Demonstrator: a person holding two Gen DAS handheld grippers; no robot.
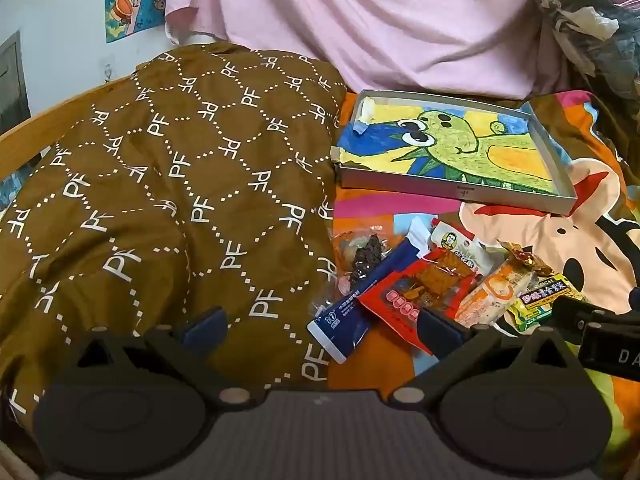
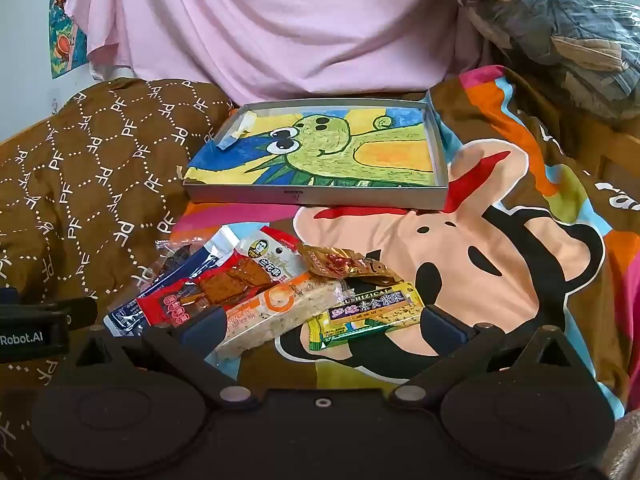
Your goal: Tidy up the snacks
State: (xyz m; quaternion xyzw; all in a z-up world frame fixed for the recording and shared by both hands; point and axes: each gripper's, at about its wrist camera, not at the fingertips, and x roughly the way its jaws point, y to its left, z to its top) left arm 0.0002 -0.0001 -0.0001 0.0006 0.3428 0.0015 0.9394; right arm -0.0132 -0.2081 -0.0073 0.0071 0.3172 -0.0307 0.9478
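A heap of snack packets lies on a cartoon bedsheet: a blue sachet [image 1: 362, 294] [image 2: 132, 312], a red packet [image 1: 416, 286] [image 2: 208, 288], a white packet [image 1: 460, 250] [image 2: 272, 256], an orange-and-white rice bar [image 1: 496, 290] [image 2: 280, 308], a gold wrapper [image 2: 344, 264] and a yellow-green bar [image 1: 544, 300] [image 2: 368, 312]. Behind them sits a shallow grey box [image 1: 556, 160] [image 2: 316, 196] lined with a dinosaur drawing. My left gripper [image 1: 324, 326] is open, low over the blue sachet's near end. My right gripper [image 2: 322, 326] is open, its fingers either side of the rice bar and yellow-green bar.
A brown quilt [image 1: 160, 184] [image 2: 80, 176] printed with "PF" is bunched up left of the snacks. Pink fabric [image 1: 380, 20] [image 2: 280, 28] hangs behind the box. Bagged clothes [image 2: 568, 40] are piled at the back right. A wooden bed rail [image 1: 40, 124] runs along the left.
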